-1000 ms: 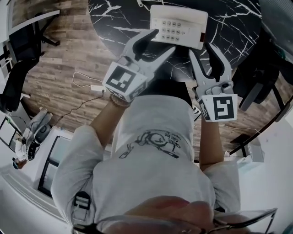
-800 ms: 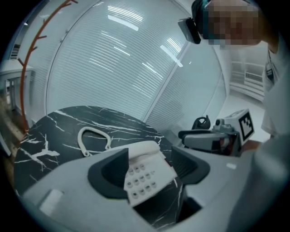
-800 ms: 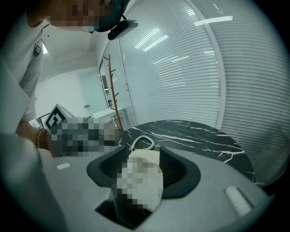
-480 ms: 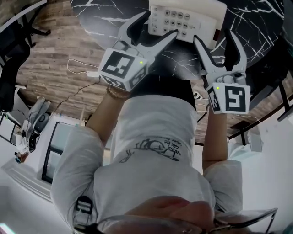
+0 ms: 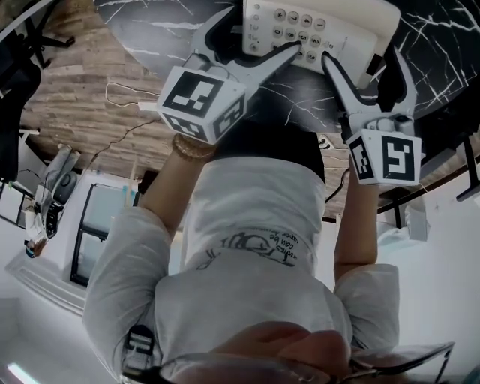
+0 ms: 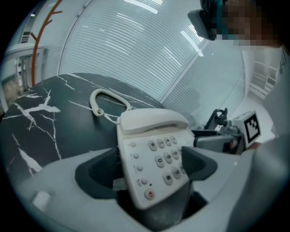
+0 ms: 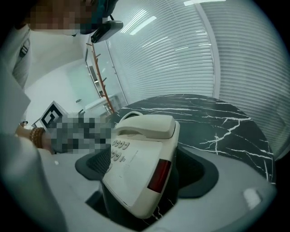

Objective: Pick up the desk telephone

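Observation:
The cream desk telephone [image 5: 330, 34] rests on the black marble table [image 5: 150, 15], handset [image 6: 152, 120] on its cradle and coiled cord [image 6: 102, 102] trailing behind. My left gripper [image 5: 262, 34] straddles its near left corner; the jaws are opening, with the keypad end [image 6: 154, 154] between the pads and neither pad pressing on it. My right gripper [image 5: 365, 64] straddles the near right corner, where a red panel [image 7: 158, 174] shows. Its jaws are opening too, standing clear of both sides of the phone [image 7: 140, 158].
The round table [image 7: 226, 122] stretches beyond the phone toward white blinds. Below lies wood flooring with a white cable and adapter [image 5: 120, 97] and a black chair [image 5: 11, 142] at the left. The person's body fills the lower head view.
Both grippers have come down with the phone toward the tabletop. Their jaws have spread wide and no longer clamp the phone's corners.

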Demonstrator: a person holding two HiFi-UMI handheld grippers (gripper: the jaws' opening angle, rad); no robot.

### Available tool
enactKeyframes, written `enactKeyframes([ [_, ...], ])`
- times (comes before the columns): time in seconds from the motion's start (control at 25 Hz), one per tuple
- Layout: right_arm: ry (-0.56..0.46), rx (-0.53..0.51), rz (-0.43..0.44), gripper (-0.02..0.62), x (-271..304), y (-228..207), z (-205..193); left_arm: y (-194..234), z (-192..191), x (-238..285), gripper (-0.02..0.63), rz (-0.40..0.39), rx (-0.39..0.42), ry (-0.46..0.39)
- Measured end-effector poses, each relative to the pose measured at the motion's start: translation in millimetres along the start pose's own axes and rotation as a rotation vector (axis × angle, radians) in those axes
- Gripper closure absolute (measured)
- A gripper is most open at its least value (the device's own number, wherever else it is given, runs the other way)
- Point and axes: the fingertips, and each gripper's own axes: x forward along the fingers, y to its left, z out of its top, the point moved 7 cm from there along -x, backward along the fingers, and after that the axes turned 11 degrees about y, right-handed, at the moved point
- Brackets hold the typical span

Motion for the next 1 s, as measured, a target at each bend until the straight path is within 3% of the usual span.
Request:
enactKeyframes([
  [0.52, 0.032, 0.035, 0.035, 0.166, 18, -8, -15, 1, -2, 9, 0.183, 0.074, 0.028, 0.011],
  [1.0, 0.029, 0.063, 0.050, 0.192, 20, -6, -15, 1, -3, 9, 0.224, 0.075, 0.011, -0.013],
])
